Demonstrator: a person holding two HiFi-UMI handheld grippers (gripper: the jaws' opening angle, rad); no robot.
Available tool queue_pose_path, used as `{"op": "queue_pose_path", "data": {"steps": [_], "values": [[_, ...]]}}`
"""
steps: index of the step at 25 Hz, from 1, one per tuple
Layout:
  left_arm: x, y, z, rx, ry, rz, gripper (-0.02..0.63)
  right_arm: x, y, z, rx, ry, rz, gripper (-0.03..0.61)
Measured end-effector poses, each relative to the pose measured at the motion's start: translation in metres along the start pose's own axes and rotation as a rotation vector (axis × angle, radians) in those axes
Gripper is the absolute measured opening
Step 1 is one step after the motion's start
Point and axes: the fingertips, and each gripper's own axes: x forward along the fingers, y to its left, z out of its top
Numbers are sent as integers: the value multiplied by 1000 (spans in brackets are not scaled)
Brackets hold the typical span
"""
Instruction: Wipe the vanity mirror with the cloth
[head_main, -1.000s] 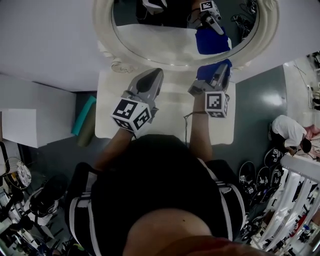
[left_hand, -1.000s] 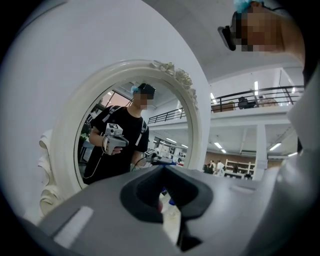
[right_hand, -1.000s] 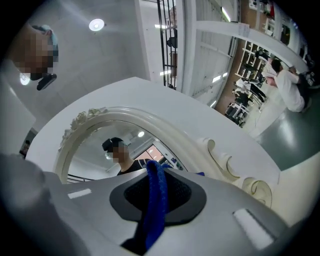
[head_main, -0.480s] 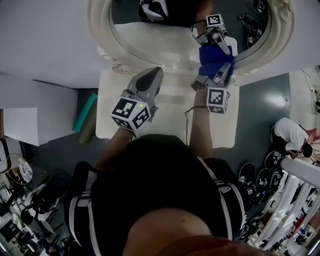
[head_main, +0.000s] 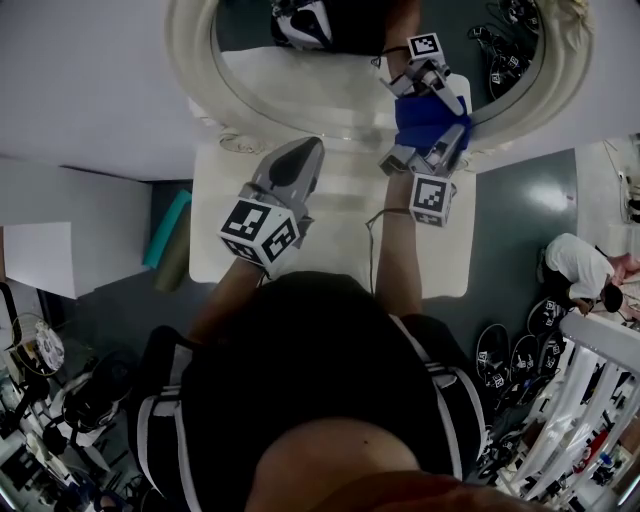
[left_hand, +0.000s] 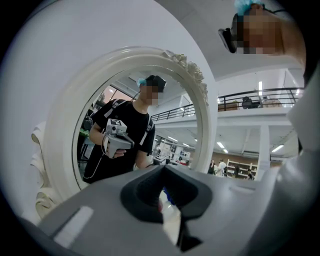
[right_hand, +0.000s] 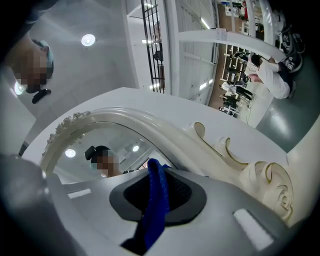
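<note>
- The mirror (head_main: 320, 75) stands at the back of the table, and you face its round glass. Nothing on the glass shows which parts have been wiped, so I'd count nearly all of it as left to do.
- The white table (head_main: 330, 250) lies bare under both your grippers.
- Your left gripper (head_main: 298, 155) hovers over the table short of the frame, its jaws pressed together on nothing. It takes no part in the wiping.
- Your right gripper (head_main: 443, 140) is up at the lower right edge of the glass, its jaws pinching the cloth.
- The blue cloth (head_main: 425, 112) meets its own reflection there, so it seems to touch the glass. The wiping looks barely started.
</note>
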Motion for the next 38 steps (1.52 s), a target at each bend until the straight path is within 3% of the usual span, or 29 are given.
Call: {"op": "queue_pose_path", "data": {"steps": [11,15,22,28,38], "values": [[-11,-10,6,-20,-5,-41,11,35,62,67,-133,-99,105,35],[-13,-14,12,16,-14,-39,11,47,86,84,-194,-108,140,36],[-33,-14,14,-4,-16,-41,11,59,143,108,-300,-93,217,35],[-43,-15,35,20,-55,-31,11,63,174,117,-362,-95,232,37],[-50,-3,39,13,-79,1,11,76,249,124,-549,-141,346,37]]}}
